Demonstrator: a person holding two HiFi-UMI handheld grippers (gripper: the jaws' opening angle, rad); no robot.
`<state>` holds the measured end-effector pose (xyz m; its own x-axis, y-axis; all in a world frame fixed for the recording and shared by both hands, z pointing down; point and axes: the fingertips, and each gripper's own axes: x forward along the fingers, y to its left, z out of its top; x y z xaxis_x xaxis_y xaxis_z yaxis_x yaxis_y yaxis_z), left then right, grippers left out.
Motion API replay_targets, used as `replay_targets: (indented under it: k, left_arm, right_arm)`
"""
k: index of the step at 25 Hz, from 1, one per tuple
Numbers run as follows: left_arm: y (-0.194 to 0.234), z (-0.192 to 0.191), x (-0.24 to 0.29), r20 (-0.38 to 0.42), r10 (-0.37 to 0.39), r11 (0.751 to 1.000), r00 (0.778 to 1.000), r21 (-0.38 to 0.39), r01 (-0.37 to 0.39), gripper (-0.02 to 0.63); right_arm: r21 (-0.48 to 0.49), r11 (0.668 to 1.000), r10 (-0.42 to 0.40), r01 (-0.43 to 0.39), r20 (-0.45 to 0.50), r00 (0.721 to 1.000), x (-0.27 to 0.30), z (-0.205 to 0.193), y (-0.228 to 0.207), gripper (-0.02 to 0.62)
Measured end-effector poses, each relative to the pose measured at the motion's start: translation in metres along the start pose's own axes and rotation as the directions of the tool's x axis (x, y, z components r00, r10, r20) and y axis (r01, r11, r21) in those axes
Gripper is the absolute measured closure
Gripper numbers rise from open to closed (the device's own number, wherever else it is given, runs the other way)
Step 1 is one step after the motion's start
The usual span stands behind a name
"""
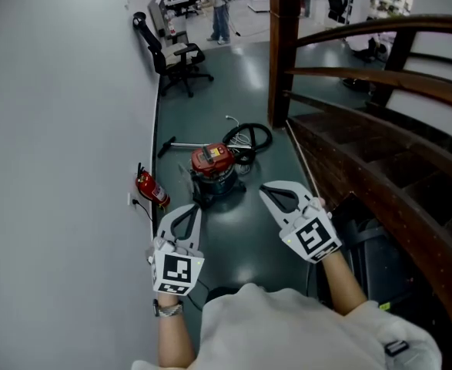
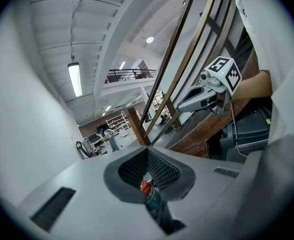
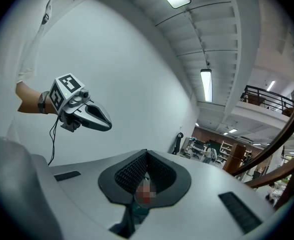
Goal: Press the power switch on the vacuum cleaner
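Vacuum cleaner upright on floor: red top, dark drum, black hose coiled behind. Left gripper & right gripper both closed, empty.

Vac; extinguisher; chair on floor
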<state>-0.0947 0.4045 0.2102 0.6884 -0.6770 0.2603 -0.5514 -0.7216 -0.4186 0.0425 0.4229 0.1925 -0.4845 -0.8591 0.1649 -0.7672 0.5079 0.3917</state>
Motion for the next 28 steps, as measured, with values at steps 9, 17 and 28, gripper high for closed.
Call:
replay_targets:
  k: [9,17,28]
  left_arm:
    - [-0.01,0.009,0.017,-0.007,0.003,1.0,1.0,0.007,-0.003,0.606]
    - [0.0,-0.003,0.052,-0.012,-0.018,1.0,1.0,-0.011,0.017,0.606]
    - [0.077,-0.012,0.123,0.02,-0.031,0.999,0.999,-0.01,0.031,0.606]
  right_arm:
    - [0.046,0.998,0.039,-0.038,-0.02,0.999,-0.002,-0.022,-0.011,0.568]
    - [0.079,0.996,0.037,-0.035,-0.024,0.999,0.018,-0.036,-0.031,0.568]
    - [0.07,0.997,0.03,-0.027,-0.046,0.998,0.099,-0.043,-0.088,0.568]
